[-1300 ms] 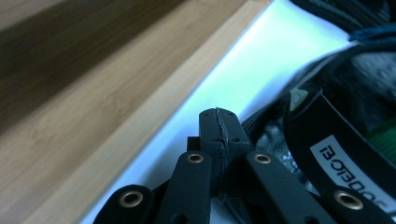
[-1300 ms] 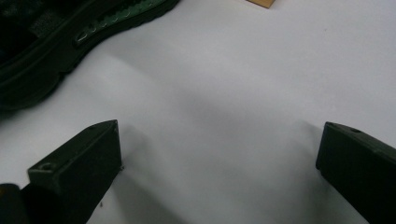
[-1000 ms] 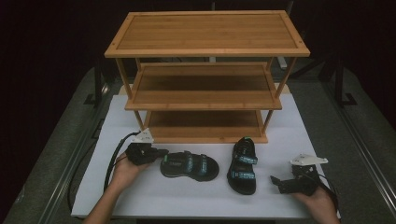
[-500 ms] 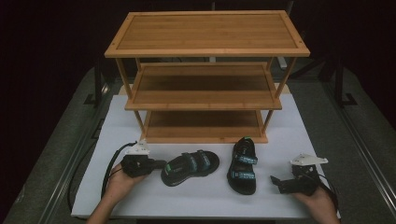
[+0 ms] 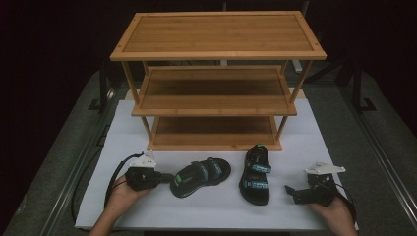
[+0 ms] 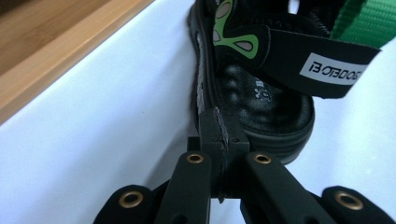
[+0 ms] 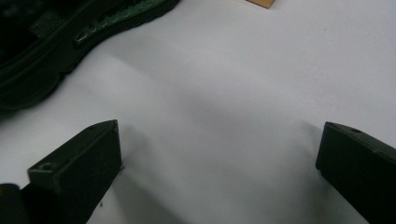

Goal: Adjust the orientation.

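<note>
Pinching the left sandal's (image 5: 199, 176) heel rim, left claw (image 5: 166, 176) is clamped tight; sandal lies on white counter (image 5: 147, 137) before the rack (image 5: 216, 78). Right claw (image 5: 289, 191) gapes, empty, near right sandal (image 5: 255, 173).

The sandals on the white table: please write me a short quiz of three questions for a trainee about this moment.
1. True or false: the left gripper is shut on the heel rim of the left sandal.
2. How do the jaws of the right gripper stand? A) wide apart over the bare white table B) shut on a strap C) shut on the rack
3. On which side of the right sandal does the wooden shoe rack stand, in the high view?

Key: 1 true. 2 A. 3 Behind it, farther from the person.
</note>
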Action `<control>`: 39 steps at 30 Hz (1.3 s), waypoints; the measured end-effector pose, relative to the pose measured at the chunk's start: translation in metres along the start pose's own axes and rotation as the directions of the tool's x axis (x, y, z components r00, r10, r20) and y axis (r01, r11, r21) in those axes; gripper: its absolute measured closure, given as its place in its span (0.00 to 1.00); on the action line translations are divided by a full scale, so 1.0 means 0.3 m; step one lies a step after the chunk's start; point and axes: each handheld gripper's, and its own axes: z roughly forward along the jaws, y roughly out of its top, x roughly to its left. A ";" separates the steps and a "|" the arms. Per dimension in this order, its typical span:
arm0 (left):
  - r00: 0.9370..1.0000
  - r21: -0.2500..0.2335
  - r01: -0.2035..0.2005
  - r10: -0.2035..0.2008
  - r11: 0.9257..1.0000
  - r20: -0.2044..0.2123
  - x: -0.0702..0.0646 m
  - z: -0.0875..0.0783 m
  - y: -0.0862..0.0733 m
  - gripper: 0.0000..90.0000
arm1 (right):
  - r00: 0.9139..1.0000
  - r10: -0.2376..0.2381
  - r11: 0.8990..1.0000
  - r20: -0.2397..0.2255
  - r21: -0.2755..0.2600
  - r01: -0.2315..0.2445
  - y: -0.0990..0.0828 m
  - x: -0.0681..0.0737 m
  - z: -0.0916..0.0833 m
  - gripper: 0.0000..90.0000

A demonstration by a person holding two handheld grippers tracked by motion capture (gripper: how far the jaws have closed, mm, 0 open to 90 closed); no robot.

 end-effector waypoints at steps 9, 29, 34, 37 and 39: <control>0.997 -0.009 -0.007 0.007 1.000 0.073 -0.042 -0.001 -0.019 1.00 | 1.000 0.000 1.000 0.000 0.001 0.000 0.000 0.000 0.000 0.00; 0.971 -0.014 -0.065 0.067 0.998 0.231 -0.157 0.074 0.011 1.00 | 1.000 -0.001 1.000 0.001 0.000 0.001 0.000 0.000 0.000 0.00; 0.966 -0.014 -0.081 0.082 0.997 0.246 -0.175 0.094 0.026 1.00 | 1.000 -0.001 1.000 0.001 0.000 0.001 0.000 0.000 0.000 0.00; 0.968 -0.006 -0.085 0.084 0.996 0.238 -0.170 0.085 0.019 1.00 | 1.000 0.000 1.000 0.001 0.000 0.000 0.000 0.000 0.000 0.00; 0.969 -0.008 -0.077 0.077 0.997 0.233 -0.166 0.074 0.014 1.00 | 1.000 0.000 1.000 0.001 0.001 0.000 0.000 0.000 0.000 0.00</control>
